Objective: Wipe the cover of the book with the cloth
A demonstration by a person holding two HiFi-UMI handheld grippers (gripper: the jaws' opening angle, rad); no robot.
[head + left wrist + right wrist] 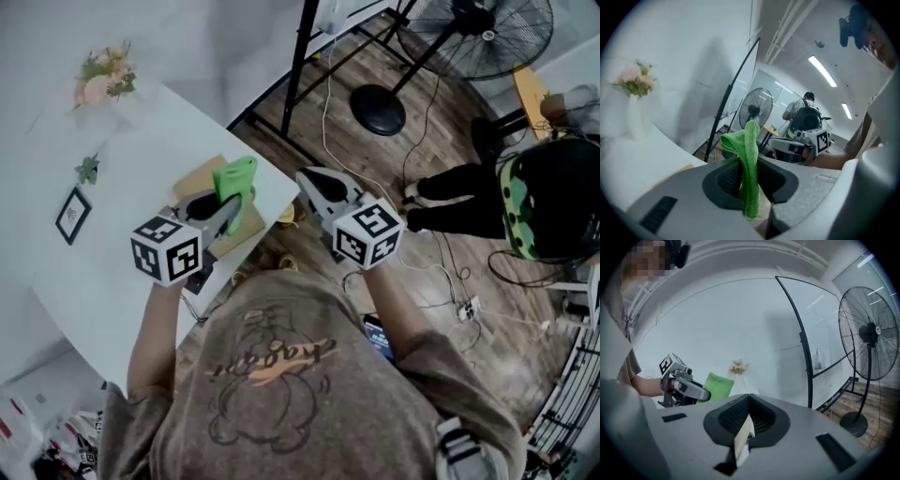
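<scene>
The left gripper is clamped on the green cloth, which stands up out of its jaws over the tan book lying on the white counter, likely poised to come down on the cover. The right gripper hangs beyond the counter's edge, out of the way, closed on a pale strip, perhaps paper; it is hard to tell

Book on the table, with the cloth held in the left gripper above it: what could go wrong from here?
1. The book lies near the table's edge, and the right gripper is off it. Wiping might push it over.
2. The left gripper pinches only a thin fold of cloth, which may slip out under pressure.
</scene>
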